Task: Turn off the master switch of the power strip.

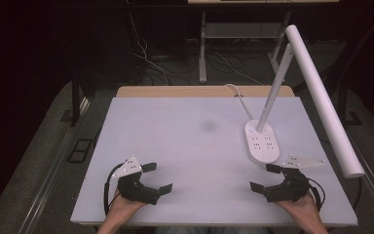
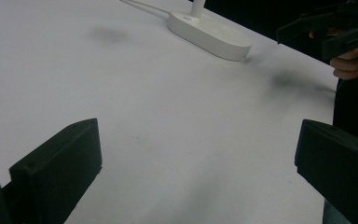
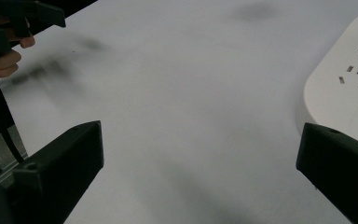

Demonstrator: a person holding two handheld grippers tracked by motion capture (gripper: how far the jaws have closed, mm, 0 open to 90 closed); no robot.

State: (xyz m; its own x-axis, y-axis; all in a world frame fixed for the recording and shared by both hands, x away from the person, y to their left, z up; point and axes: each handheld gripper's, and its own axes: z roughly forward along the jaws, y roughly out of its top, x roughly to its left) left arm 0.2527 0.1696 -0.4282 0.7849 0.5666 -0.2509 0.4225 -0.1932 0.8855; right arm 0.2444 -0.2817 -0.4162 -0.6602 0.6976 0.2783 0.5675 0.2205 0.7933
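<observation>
Resting on matte white table (image 1: pixel 175 146), left gripper (image 1: pixel 157 177) and right gripper (image 1: pixel 262 177), blocky black jaws spread, smooth oval, seemingly plastic power strip (image 1: pixel 262 142) near right

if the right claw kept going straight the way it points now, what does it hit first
Probably nothing soon. The right claw, open and empty, points across the bare table toward the left claw. The lamp base lies just off to one side, so it may graze it.

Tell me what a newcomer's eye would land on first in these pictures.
First the white desk lamp, its long tube head slanting over the table's right side from a socket-studded base. Next the two black grippers near the front edge, the left gripper and the right gripper, both with jaws wide apart and nothing between them. The white table bears a faint dark smudge mid-table.
</observation>
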